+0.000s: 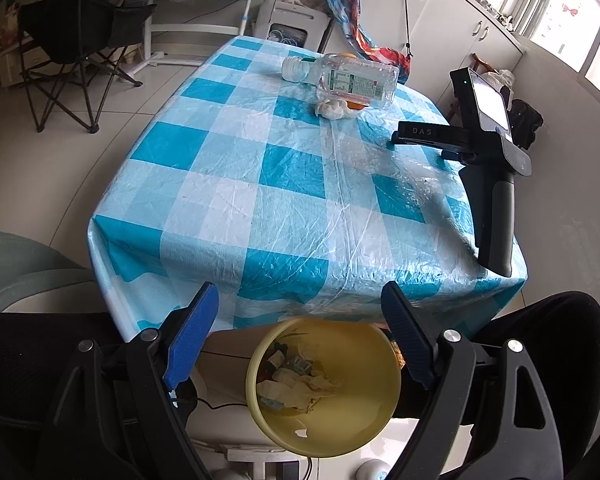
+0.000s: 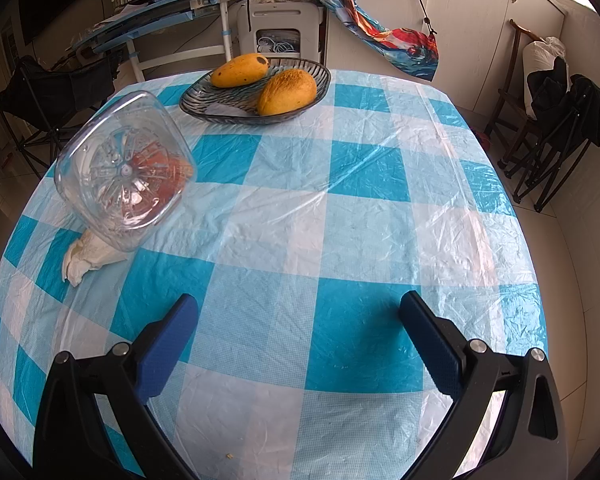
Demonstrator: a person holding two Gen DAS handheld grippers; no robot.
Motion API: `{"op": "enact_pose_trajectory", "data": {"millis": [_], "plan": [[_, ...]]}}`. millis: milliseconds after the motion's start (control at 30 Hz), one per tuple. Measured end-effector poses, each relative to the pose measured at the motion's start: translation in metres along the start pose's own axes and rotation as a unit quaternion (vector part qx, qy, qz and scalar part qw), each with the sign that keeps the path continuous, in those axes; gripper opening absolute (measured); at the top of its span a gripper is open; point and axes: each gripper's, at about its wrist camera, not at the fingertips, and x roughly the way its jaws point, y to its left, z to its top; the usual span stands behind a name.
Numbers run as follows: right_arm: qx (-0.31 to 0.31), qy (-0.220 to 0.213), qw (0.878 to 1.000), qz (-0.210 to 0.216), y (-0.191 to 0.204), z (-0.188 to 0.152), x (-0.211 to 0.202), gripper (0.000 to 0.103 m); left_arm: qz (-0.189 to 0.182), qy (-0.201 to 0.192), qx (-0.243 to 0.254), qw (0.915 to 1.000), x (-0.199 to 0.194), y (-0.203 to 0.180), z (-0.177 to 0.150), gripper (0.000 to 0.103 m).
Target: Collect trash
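The left gripper [image 1: 300, 300] hangs over the yellow bin [image 1: 324, 432], jaws spread wide with nothing between them, and crumpled paper scraps [image 1: 300, 380] lie inside it. On the checked tablecloth [image 2: 340, 240] a clear plastic bottle [image 2: 126, 170] lies on its side, resting on a crumpled tissue [image 2: 86, 258] (both near the dish of mangoes [image 2: 256, 92]). The right gripper [image 2: 300, 312] hovers open and empty above the cloth.

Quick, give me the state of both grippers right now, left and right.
Left gripper: jaws open, holding nothing, above the yellow bin.
Right gripper: jaws open, holding nothing, over the checked tablecloth.
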Motion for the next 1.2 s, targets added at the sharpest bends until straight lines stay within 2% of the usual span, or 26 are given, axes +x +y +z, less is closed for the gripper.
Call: {"op": "enact_pose_trajectory", "data": {"millis": [333, 467, 600, 933, 1033, 1200], "plan": [[0.000, 0.000, 1.000, 0.000, 0.000, 0.000, 0.000, 0.096, -0.023, 0.025, -0.030, 0.9990, 0.011, 0.008, 0.004, 0.080], [0.000, 0.000, 1.000, 0.000, 0.000, 0.000, 0.000, 0.096, -0.017, 0.028, -0.030, 0.9990, 0.015, 0.010, 0.004, 0.080], [0.000, 0.000, 1.000, 0.000, 0.001, -0.001, 0.000, 0.096, -0.022, 0.033, -0.050, 0.9980, 0.019, 0.016, 0.005, 0.080], [0.000, 0.000, 1.000, 0.000, 0.001, -0.001, 0.000, 0.096, -0.022, 0.031, -0.045, 0.9982, 0.021, 0.013, 0.004, 0.080], [0.000, 0.000, 1.000, 0.000, 0.000, 0.000, 0.000, 0.096, -0.013, 0.014, -0.028, 0.9994, 0.016, 0.007, 0.005, 0.080], [0.000, 0.000, 1.000, 0.000, 0.000, 0.000, 0.000, 0.096, 0.017, -0.020, 0.036, 0.9990, 0.007, -0.011, 0.004, 0.080]]}}
